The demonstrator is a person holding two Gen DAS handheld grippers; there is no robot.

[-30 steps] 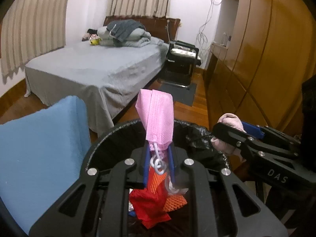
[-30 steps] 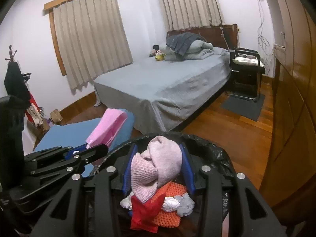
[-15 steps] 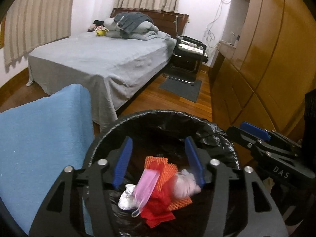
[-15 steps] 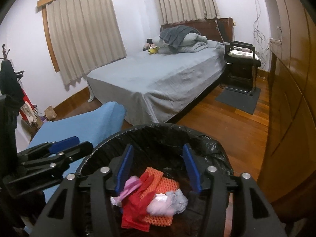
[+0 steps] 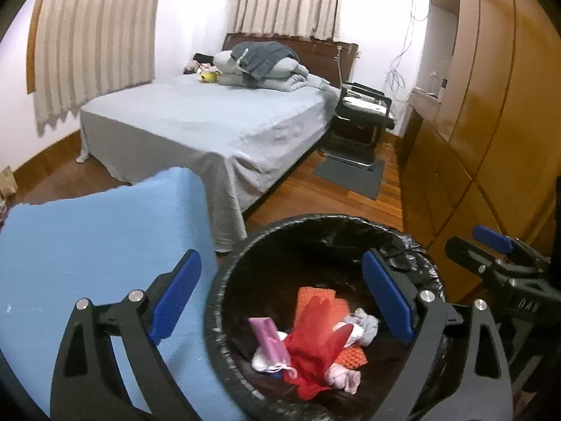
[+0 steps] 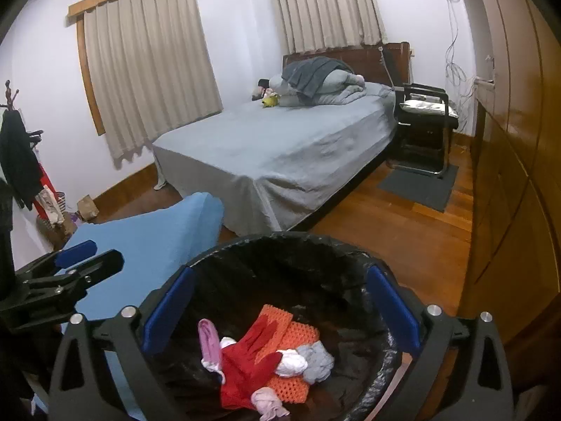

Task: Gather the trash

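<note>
— So, where's the trash?
— Down in the black-lined bin (image 6: 291,242): pink mask (image 5: 268,336), red glove (image 6: 245,365), balled socks (image 6: 305,363). Light, limp stuff; pinch a bunched fold.
— And the tools?
— Left tool (image 5: 280,301) and right tool (image 6: 280,308) are both opening above it, nothing between their jaws.

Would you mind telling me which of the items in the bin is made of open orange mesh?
The orange net piece, lying flat beneath the red cloth; the others are solid fabric.
</note>
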